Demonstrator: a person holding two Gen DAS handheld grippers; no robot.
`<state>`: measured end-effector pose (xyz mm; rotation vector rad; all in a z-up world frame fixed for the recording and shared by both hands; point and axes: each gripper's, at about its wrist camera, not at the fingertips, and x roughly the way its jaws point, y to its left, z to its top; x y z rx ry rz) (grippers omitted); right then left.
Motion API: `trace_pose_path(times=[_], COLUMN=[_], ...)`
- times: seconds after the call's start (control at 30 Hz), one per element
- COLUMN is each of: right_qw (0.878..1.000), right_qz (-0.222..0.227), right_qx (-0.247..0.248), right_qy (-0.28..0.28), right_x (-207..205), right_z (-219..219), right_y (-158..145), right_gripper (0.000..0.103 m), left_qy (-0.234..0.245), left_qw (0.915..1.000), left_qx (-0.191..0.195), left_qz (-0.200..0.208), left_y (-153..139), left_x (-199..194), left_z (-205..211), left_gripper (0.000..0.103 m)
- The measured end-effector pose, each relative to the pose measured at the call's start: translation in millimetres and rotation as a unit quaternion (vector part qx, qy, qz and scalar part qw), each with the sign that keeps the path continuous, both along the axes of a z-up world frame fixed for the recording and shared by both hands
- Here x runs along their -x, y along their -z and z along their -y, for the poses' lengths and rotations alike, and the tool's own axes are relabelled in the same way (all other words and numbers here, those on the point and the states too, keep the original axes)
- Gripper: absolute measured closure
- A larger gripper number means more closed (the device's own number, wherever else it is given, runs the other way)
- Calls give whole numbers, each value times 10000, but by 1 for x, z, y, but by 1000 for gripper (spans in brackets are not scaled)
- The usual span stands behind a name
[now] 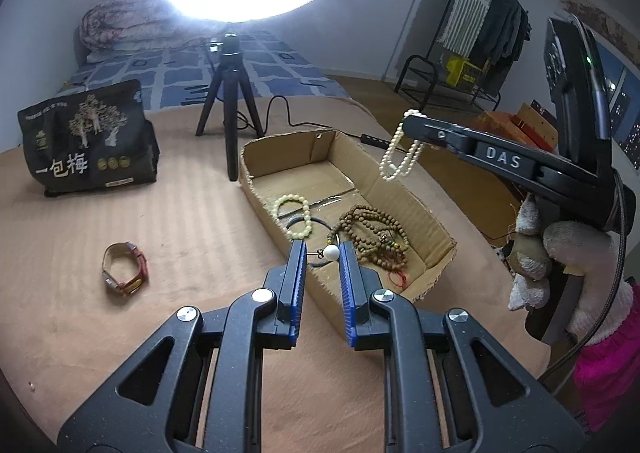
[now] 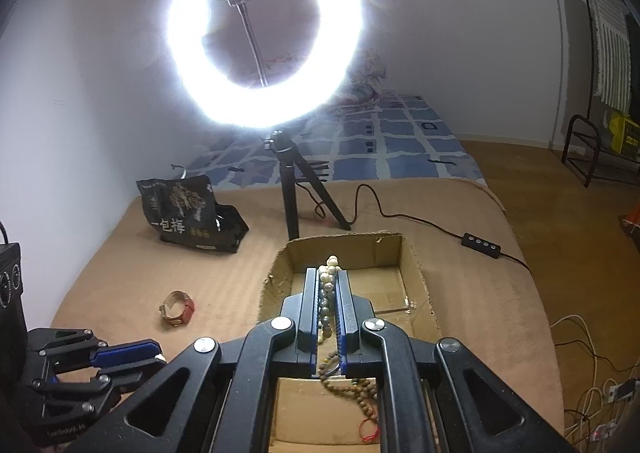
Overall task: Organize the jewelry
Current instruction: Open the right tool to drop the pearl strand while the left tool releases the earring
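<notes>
An open cardboard box [image 1: 404,209] lies on the brown bed cover. Inside are a pale bead bracelet [image 1: 294,213], a brown bead necklace [image 1: 374,237] and a black cord with a white bead [image 1: 331,252]. My left gripper [image 1: 323,253] is open, its fingertips either side of the white bead at the box's near wall. My right gripper [image 2: 329,273] is shut on a pearl necklace [image 1: 400,155] that hangs above the box [image 2: 416,265]; the pearls [image 2: 326,289] show between its fingers. A red-strapped watch [image 1: 126,269] lies on the cover left of the box, also in the right wrist view [image 2: 178,309].
A ring light on a tripod [image 1: 228,109] stands behind the box, its cable and switch [image 2: 480,243] trailing right. A black snack bag [image 1: 88,137] stands at back left. A clothes rack [image 1: 484,33] is at the far right.
</notes>
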<state>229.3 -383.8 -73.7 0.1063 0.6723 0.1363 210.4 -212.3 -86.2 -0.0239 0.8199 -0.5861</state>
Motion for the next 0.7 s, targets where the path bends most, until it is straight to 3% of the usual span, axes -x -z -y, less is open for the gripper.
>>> trace_pose_path(times=[0.7], right_qw=[9995], right_qz=[-314], right_qx=[8], right_qy=[-22], right_x=[-24], right_z=[17], right_y=[28], right_gripper=[99], left_qy=[61], left_qw=[9995], left_qx=[-242], left_qz=[210], left_y=[18], left_x=[-5], left_z=[56], left_gripper=[88])
